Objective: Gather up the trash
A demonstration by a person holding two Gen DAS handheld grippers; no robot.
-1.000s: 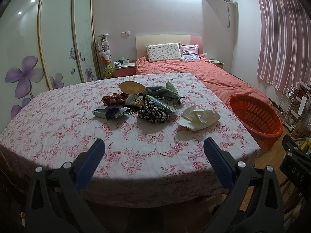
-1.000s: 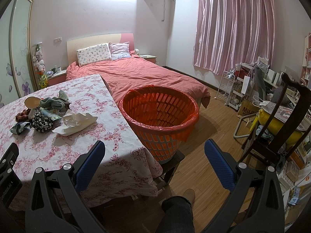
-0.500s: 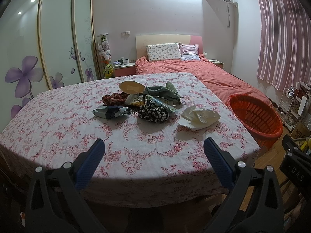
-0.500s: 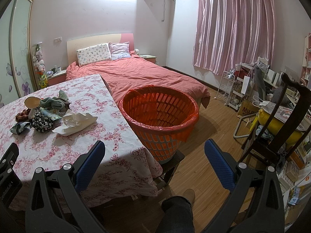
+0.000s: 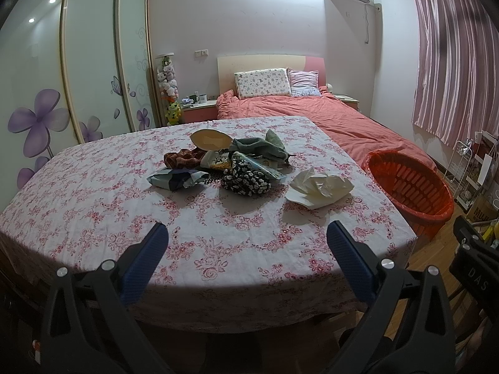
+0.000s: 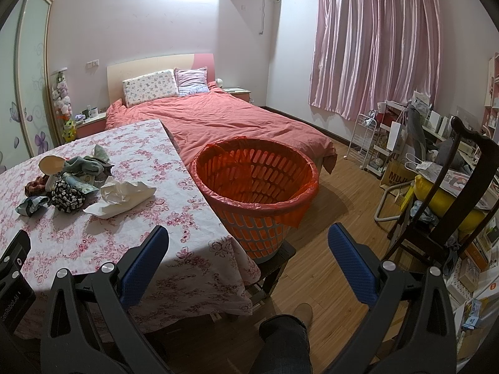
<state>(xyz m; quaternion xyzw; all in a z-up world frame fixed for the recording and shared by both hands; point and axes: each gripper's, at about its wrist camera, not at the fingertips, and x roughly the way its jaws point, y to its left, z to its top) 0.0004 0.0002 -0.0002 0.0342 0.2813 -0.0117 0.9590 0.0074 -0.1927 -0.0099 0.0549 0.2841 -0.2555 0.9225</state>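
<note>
A heap of trash lies mid-table on the floral tablecloth (image 5: 93,193): crumpled white paper (image 5: 319,187) at the right, a black floral bundle (image 5: 244,180), a bluish wrapper (image 5: 176,179), a red-brown rag (image 5: 182,158), grey-green cloth (image 5: 260,146) and a tan bowl-like piece (image 5: 210,138). An orange basket (image 6: 254,184) lined with a red bag stands off the table's right edge. My left gripper (image 5: 246,238) hovers open over the near table edge, short of the heap. Held open too, my right gripper (image 6: 248,241) is in front of the basket (image 5: 408,184), with the white paper (image 6: 120,196) to its left.
A bed with a red cover (image 6: 224,121) lies behind the table. A dark wooden chair (image 6: 449,187) and cluttered shelves (image 6: 389,143) fill the right side. The basket rests on a low stool (image 6: 277,260). A person's leg and shoe (image 6: 288,327) are below. Wardrobe doors (image 5: 93,62) stand at left.
</note>
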